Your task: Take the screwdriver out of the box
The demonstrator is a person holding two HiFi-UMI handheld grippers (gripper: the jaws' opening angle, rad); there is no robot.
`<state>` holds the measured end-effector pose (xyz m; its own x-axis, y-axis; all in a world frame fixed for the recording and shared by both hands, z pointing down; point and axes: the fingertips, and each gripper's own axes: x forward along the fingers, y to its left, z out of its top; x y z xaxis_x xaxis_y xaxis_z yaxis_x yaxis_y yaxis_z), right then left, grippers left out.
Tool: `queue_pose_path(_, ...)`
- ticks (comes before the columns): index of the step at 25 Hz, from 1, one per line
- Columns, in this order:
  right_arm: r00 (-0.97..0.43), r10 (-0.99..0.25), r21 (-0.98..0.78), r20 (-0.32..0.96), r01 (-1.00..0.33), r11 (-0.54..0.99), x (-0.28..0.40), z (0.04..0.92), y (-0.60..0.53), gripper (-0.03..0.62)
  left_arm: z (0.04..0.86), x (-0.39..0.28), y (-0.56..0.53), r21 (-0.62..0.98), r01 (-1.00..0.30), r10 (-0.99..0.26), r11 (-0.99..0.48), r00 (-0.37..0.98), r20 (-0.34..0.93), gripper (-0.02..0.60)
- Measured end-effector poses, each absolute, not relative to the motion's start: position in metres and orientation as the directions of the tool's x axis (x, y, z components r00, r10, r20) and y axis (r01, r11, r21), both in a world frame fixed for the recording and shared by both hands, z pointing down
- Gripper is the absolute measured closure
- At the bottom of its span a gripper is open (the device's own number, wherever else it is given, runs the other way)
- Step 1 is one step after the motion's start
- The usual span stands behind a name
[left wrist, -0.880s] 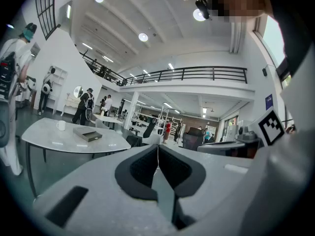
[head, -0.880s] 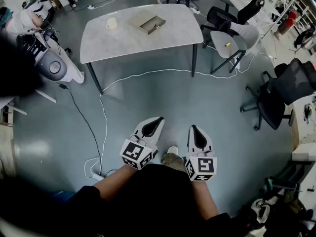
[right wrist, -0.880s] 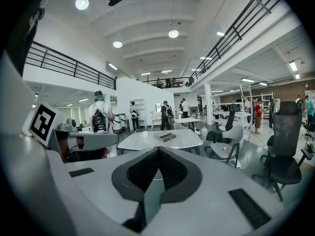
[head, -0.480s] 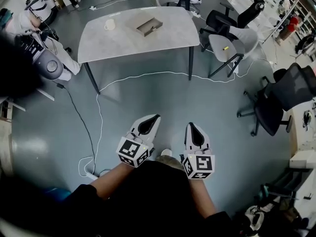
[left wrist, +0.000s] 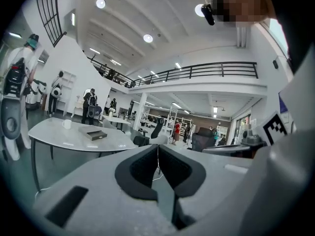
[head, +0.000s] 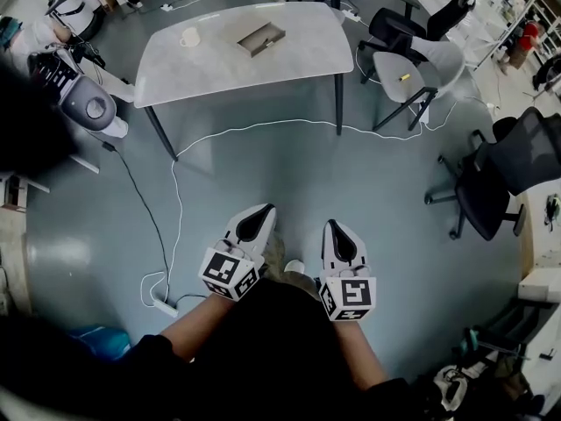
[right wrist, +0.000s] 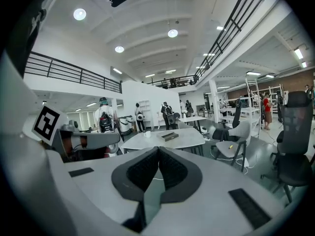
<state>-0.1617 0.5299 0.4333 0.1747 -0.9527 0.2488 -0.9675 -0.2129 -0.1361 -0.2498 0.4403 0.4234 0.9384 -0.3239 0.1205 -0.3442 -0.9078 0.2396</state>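
A shallow grey box [head: 261, 38] lies on the pale table [head: 228, 68] far ahead, also seen as the box [left wrist: 93, 133] in the left gripper view and the box [right wrist: 171, 136] in the right gripper view. No screwdriver shows at this distance. My left gripper [head: 264, 210] and right gripper [head: 332, 226] are held side by side above the floor, well short of the table. Both are shut with nothing between the jaws: the left gripper [left wrist: 158, 149] and the right gripper [right wrist: 158, 150] have their tips touching.
A white mug [head: 189, 37] stands on the table left of the box. A white cable [head: 180, 204] runs over the floor between me and the table. Office chairs [head: 412, 64] stand at the right, a white machine [head: 83, 103] at the left. People stand far off.
The table has drifted slightly up and away in the head view. Both grippers have slid a little left and down, still side by side and shut.
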Motion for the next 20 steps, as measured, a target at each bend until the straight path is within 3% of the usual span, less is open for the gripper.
queue_pose_path(14,0.28,-0.907,-0.099,0.314,-0.941,-0.325,-0.036,0.447,0.446,0.583,0.435,-0.134,0.314,0.276,-0.323,-0.308,-0.905,0.946,0.1,0.565)
queue_pose_path(20,0.235,-0.905,-0.07,0.355,-0.959,-0.276,0.012,0.448,0.343,0.583,0.444,-0.088,0.221,0.278,-0.347,-0.324,-0.896,0.937,0.128,0.565)
